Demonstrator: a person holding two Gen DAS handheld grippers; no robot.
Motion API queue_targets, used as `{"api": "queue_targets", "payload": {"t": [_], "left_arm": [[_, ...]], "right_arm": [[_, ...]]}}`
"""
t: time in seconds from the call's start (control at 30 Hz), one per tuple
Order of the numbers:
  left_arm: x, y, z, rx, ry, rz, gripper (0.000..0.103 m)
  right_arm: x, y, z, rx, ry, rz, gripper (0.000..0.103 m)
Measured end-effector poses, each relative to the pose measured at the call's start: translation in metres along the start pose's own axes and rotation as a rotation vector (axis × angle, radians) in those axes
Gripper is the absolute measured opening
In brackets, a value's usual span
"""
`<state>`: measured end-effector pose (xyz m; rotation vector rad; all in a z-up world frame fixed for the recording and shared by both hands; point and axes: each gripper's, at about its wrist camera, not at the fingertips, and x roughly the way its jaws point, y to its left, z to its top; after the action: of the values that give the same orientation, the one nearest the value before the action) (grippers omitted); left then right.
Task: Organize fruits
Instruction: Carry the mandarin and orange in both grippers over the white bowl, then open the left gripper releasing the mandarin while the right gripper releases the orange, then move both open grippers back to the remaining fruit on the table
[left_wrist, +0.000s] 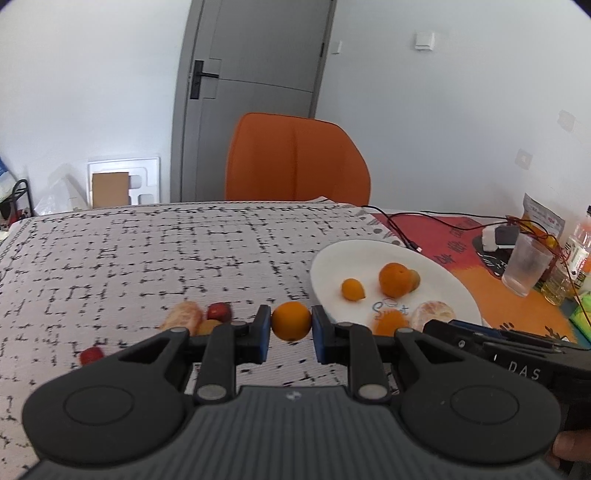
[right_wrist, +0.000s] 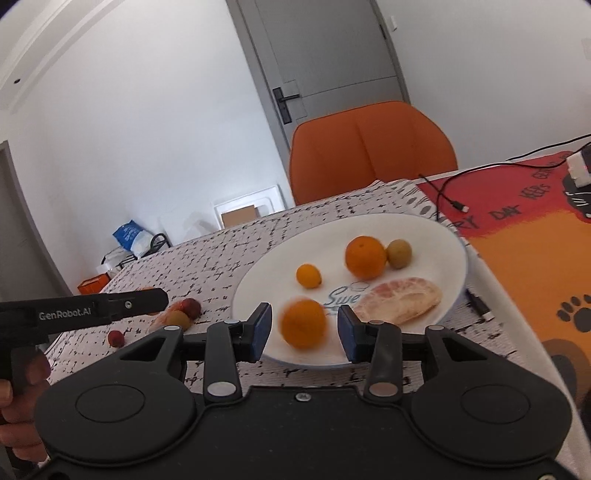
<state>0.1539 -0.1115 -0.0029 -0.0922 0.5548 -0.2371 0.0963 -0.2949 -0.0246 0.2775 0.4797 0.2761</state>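
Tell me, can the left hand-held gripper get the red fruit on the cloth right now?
Probably not yet: the left hand-held gripper is shut on an orange. The red fruit lies uncovered on the cloth.

The left gripper (left_wrist: 291, 330) pinches a small orange (left_wrist: 291, 320) between its blue pads (left_wrist: 263, 334), above the table (left_wrist: 147, 258). Toward the table's right edge a white plate (left_wrist: 354, 254) carries a big orange (left_wrist: 395, 279), a tiny one (left_wrist: 352, 289) and a peeled fruit (left_wrist: 430, 315). Left of the gripper lie more peeled fruit (left_wrist: 184, 315) and red fruits (left_wrist: 219, 311)
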Motion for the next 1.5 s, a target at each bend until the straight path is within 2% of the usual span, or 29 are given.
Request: {"api": "queue_targets", "payload": {"t": [0.27,0.63,0.77,1.0,1.07,1.1,1.17,1.23,1.37,1.43,1.5], "left_arm": [[0.016,-0.019,0.006,0.033,0.018,-0.036,0.022],[0.032,-0.046,0.012,0.08,0.034,-0.077,0.022],[0.029,-0.054,0.016,0.091,0.018,-0.079,0.023],[0.025,-0.043,0.016,0.072,0.045,-0.068,0.027],[0.022,-0.038,0.016,0.062,0.042,-0.056,0.031],[0.02,-0.035,0.016,0.058,0.037,-0.047,0.036],[0.015,-0.029,0.015,0.054,0.029,-0.031,0.045],[0.011,-0.023,0.014,0.05,0.024,-0.02,0.054],[0.003,-0.009,0.014,0.043,0.018,0.002,0.066],[-0.001,-0.002,0.014,0.038,0.019,0.012,0.079],[-0.005,0.004,0.014,0.031,0.008,0.032,0.085]], "right_arm": [[-0.01,-0.021,-0.001,0.034,-0.014,-0.04,0.041],[-0.019,-0.025,-0.001,0.024,-0.027,-0.031,0.041],[-0.018,-0.027,-0.001,0.029,-0.025,-0.036,0.041],[-0.019,-0.02,0.0,0.013,-0.037,-0.027,0.045],[-0.019,-0.017,0.001,0.011,-0.038,-0.024,0.046],[-0.019,-0.016,0.001,0.008,-0.037,-0.022,0.047],[-0.018,-0.012,0.002,0.005,-0.038,-0.021,0.057],[-0.018,-0.008,0.003,0.006,-0.043,-0.02,0.063],[-0.018,0.002,0.005,-0.01,-0.054,-0.017,0.071],[-0.018,0.006,0.006,-0.019,-0.058,-0.02,0.074],[-0.016,0.011,0.006,-0.026,-0.057,-0.022,0.078]]}}
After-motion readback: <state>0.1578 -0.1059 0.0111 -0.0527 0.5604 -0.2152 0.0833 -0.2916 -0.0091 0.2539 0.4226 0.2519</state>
